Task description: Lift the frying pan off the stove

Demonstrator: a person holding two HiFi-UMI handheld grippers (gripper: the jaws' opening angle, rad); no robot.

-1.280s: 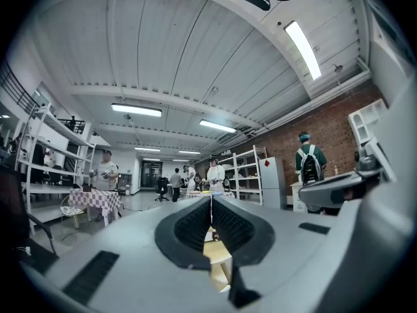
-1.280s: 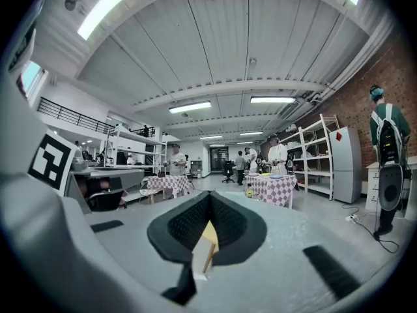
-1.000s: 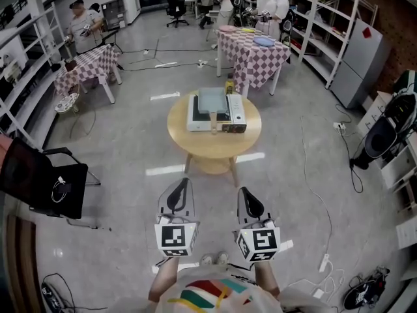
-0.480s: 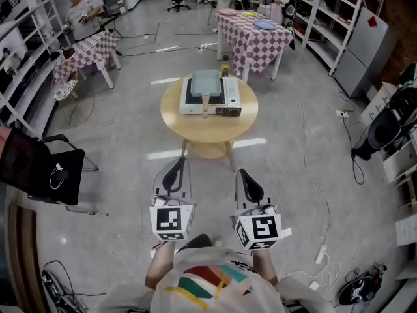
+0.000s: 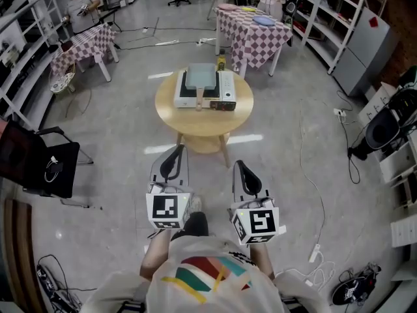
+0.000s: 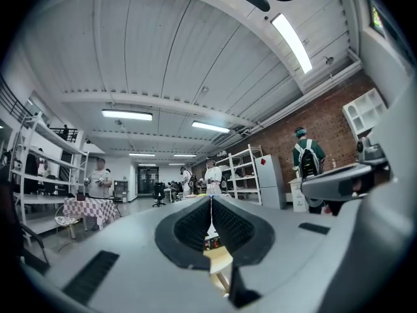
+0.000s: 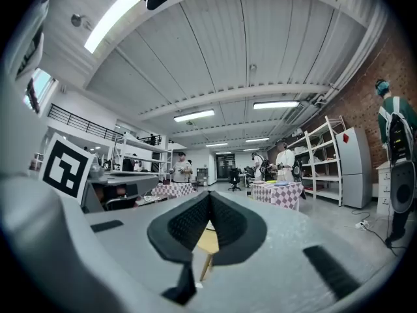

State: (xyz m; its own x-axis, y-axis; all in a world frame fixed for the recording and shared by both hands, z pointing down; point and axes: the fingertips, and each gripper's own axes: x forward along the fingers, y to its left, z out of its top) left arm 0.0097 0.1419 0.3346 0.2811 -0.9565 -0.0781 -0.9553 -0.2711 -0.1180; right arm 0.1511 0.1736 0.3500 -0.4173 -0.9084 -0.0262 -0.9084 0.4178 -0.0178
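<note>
A square grey frying pan (image 5: 201, 77) with a wooden handle (image 5: 197, 98) sits on a white portable stove (image 5: 225, 87). The stove stands on a round wooden table (image 5: 204, 119) well ahead of me. My left gripper (image 5: 177, 149) and right gripper (image 5: 238, 165) are held side by side at waist height, short of the table and pointing level toward it. Both are shut with nothing in them. In the left gripper view the left gripper's pads (image 6: 195, 223) meet, with the table's edge (image 6: 218, 259) showing below them. In the right gripper view the table (image 7: 208, 241) shows under the right gripper's closed pads (image 7: 229, 223).
A black chair (image 5: 39, 168) stands at the left. Checkered tables (image 5: 254, 34) (image 5: 85, 47) and metal shelves (image 5: 326, 18) line the back, with people near them. Cables (image 5: 316, 181) trail over the floor at the right. A small bottle (image 5: 221, 62) stands behind the stove.
I have stepped a little toward the table, carrying both grippers forward with it. A shoe now shows between the grippers. Both grippers stay shut.
</note>
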